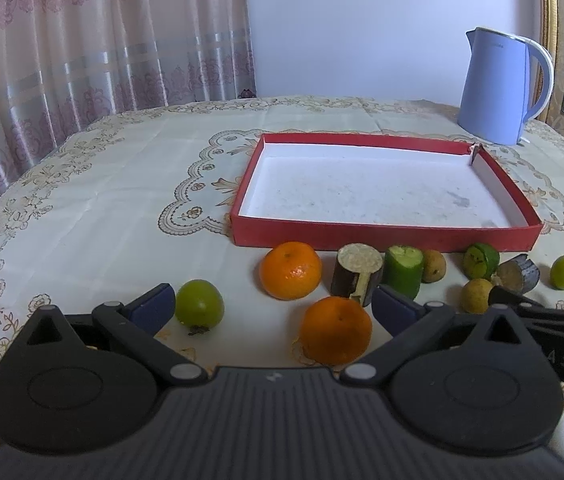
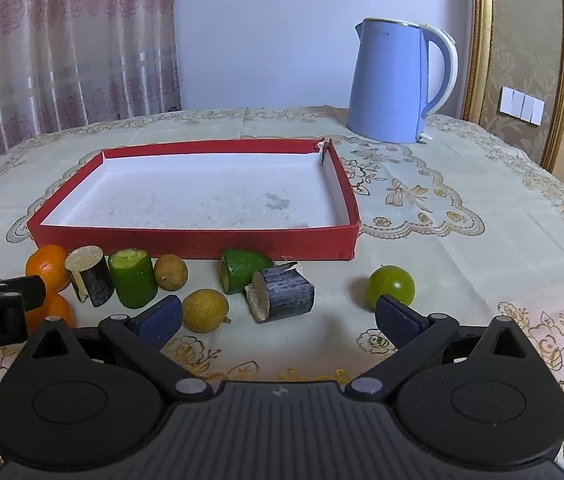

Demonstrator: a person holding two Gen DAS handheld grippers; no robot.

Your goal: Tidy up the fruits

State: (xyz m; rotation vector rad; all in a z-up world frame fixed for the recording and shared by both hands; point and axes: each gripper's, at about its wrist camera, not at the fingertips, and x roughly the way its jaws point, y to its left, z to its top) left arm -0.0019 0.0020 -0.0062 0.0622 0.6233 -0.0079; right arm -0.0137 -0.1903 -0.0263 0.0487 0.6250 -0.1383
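fruit lies in a row on the patterned tablecloth (image 2: 462, 240), just in front of the shallow red cardboard tray (image 2: 194, 240), which holds nothing. left gripper (image 1: 274, 308) jaws spread wide, empty, with the near round orange tangerine (image 1: 336, 330) between them. right gripper (image 2: 278, 316) likewise wide, empty. judgement: the tangerine is light, soft-skinned and prone to roll; take it across the middle, gently.

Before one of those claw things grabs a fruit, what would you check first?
1. Left gripper open: ok.
2. Right gripper open: ok.
3. Shallow red cardboard tray with white floor empty, ready for fruit: ok.
4. Near round orange mandarin sits between the left gripper's fingers: ok.
5. Small yellow-brown round fruit close to the right gripper's left finger, might be nudged: not ok.
6. Fruit firmness: cannot tell.
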